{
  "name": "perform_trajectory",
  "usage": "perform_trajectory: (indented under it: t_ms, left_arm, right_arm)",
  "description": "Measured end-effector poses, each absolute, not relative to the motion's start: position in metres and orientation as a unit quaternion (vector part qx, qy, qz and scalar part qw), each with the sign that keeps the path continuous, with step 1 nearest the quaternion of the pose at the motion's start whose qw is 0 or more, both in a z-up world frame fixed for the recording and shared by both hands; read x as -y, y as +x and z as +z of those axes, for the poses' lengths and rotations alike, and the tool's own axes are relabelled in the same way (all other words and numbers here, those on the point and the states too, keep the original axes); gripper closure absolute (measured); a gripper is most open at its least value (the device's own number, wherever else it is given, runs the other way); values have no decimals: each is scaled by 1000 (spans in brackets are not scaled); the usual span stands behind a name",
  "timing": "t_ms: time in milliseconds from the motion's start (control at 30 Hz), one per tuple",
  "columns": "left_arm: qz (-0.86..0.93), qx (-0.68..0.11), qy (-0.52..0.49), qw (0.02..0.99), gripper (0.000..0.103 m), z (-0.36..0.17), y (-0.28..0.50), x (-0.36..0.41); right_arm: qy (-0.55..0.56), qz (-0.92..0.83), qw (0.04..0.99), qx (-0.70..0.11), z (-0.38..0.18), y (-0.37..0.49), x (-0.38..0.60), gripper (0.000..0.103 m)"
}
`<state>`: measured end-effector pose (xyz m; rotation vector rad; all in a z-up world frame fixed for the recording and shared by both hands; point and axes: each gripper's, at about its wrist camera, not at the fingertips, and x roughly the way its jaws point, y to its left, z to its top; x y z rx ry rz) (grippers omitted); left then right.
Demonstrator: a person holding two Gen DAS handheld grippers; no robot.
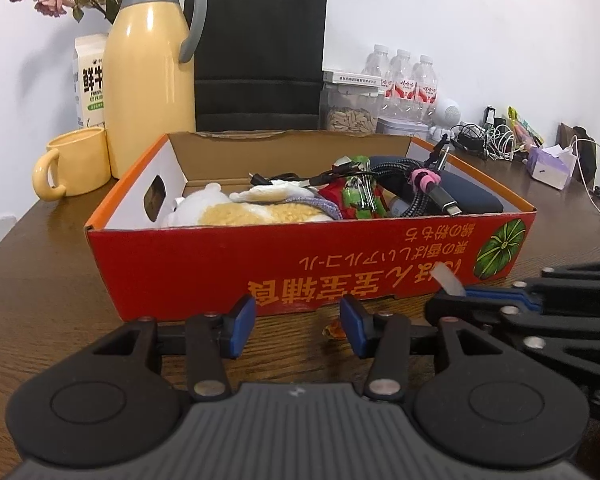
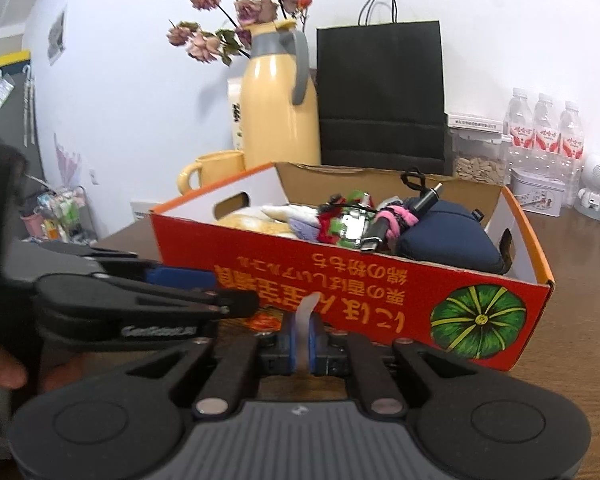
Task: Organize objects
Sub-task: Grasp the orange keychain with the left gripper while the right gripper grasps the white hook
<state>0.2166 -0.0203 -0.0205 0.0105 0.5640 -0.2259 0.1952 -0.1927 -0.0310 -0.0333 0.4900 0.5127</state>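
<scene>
Small whitish translucent strip (image 2: 303, 316) is pinched between the right tool's (image 2: 300, 344) closed pads, just short of the red cardboard box (image 2: 380, 280) ahead of it on the tabletop (image 1: 60, 264). Left tool (image 1: 298, 330) sits partly open, nothing between its pads, just beside the right tool; an orange wrapper (image 1: 334, 329) lies near its right pad, before the box.

Dark wooden table (image 1: 52, 264) carries a red cardboard box (image 1: 300, 264) at centre. Behind the box, left: yellow mug (image 1: 74, 162), yellow jug (image 1: 152, 80), milk carton (image 1: 89, 80). Directly behind: black paper bag (image 1: 260, 52). Behind, right: seed jar (image 1: 350, 106), water bottles (image 1: 404, 80), tangled cables (image 1: 488, 136), tissue box (image 1: 550, 164). Before the box, a small orange item (image 1: 334, 330), possibly a wrapper.
</scene>
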Motion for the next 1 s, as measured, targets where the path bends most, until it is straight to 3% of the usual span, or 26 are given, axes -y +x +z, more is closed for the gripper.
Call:
perform_trajectory:
  t_ms: [133,567,633,667,767,1000]
  left_arm:
    - [-124,-282,3,951,50,-22,217,22]
    - [-137,-311,-4,940,51,-28,226,36]
    - [-140,-312,3,940,59,-28,226,40]
    - [-141,-311,5,940,70,-28,225,42]
    - [-145,-310,8,940,90,-28,224,46]
    - [-144,-292,12,946,90,-25,214,49]
  right_arm:
    - [-10,239,943,-230,-30,187,199,98]
    - [-14,205,955,-213,-28,184,205,98]
    - [-16,203,956,-211,-28,184,205,98]
    - [-17,202,956,-210,-28,183,205,98]
    - [-20,201,957,-208,-28,183,205,98]
    - [-21,198,959,-204,-28,181,205,98]
